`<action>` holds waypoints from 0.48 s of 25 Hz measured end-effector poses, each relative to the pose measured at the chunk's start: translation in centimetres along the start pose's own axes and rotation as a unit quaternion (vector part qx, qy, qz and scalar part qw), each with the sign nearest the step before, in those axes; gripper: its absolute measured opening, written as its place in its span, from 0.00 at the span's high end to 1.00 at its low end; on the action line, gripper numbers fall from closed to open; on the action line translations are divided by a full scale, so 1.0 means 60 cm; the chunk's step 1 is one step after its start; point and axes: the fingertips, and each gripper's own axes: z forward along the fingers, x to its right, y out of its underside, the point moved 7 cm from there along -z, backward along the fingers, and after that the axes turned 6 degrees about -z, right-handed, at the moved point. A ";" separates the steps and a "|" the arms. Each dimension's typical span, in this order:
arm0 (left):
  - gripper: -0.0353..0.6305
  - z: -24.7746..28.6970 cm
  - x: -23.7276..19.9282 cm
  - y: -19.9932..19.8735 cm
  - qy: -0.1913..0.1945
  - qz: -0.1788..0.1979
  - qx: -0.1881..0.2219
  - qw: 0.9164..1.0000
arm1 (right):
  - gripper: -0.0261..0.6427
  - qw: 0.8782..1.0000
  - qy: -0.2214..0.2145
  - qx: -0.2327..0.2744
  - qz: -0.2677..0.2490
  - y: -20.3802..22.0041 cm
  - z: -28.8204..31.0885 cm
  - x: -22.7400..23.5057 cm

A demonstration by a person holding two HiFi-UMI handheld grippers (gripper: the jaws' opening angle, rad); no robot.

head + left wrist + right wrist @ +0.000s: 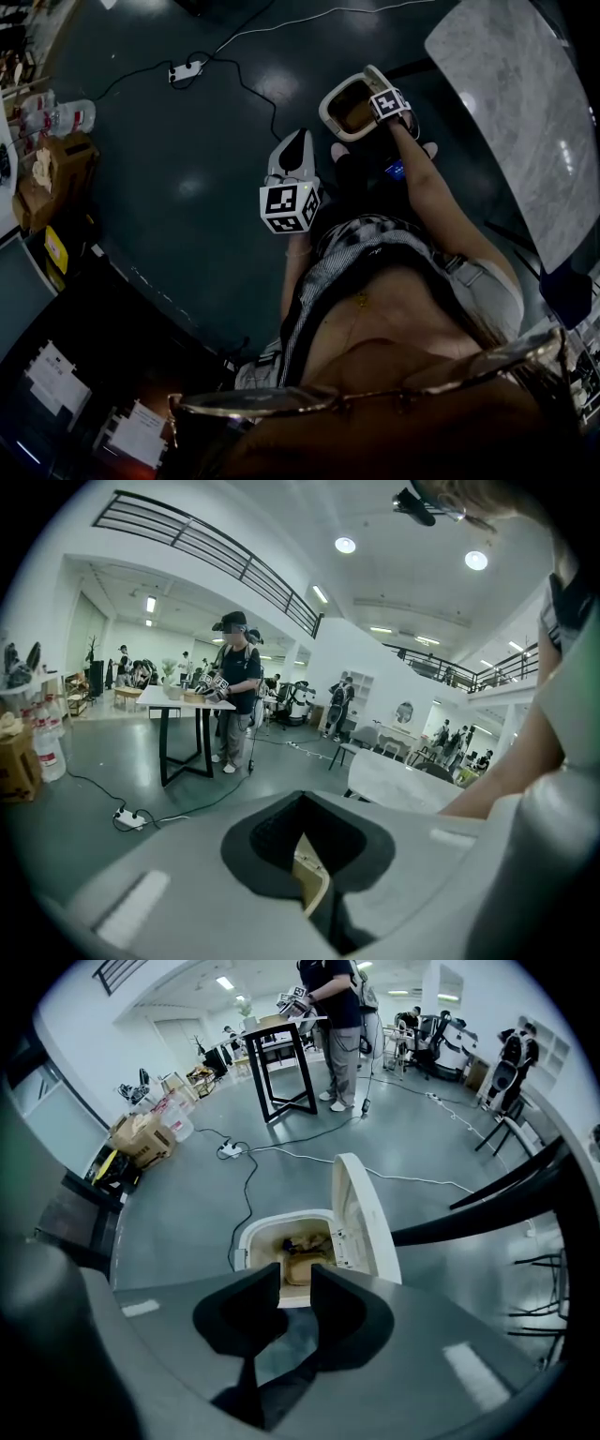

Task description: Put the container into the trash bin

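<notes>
Above the white flip-lid trash bin [244, 1238] the right gripper [296, 1290] hangs, jaws apart, empty; the tan cardboard container [300, 1267] lies inside, the drop seemingly done; the left gripper [311, 860] clamps a thin cream piece [313, 885], probably binned next.

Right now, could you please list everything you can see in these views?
trash bin: one, white, lid up, below right tongs
container: one, tan, inside the bin
power strip: one, white, on floor
cardboard box: one, brown, floor at left
water bottles: several, clear, beside box
marble tabletop: one, pale grey, at right
table: one, black legs, far off
people: several, far off, one at that table
cream piece: one, thin, between left tongs
left tongs: shut on cream piece
right tongs: open, empty, above bin
</notes>
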 end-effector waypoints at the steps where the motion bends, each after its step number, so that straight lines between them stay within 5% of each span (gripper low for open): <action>1: 0.95 0.001 0.000 0.001 0.001 0.001 0.000 1.000 | 0.77 1.000 -0.005 0.004 -0.002 -0.001 0.002 -0.003; 8: 0.95 0.009 0.002 0.006 0.005 0.010 -0.007 1.000 | 0.92 0.998 -0.061 0.003 -0.016 0.001 -0.002 -0.031; 12: 0.95 0.015 0.004 0.006 0.011 0.014 -0.014 1.000 | 0.92 0.994 -0.099 0.015 -0.055 -0.006 -0.018 -0.050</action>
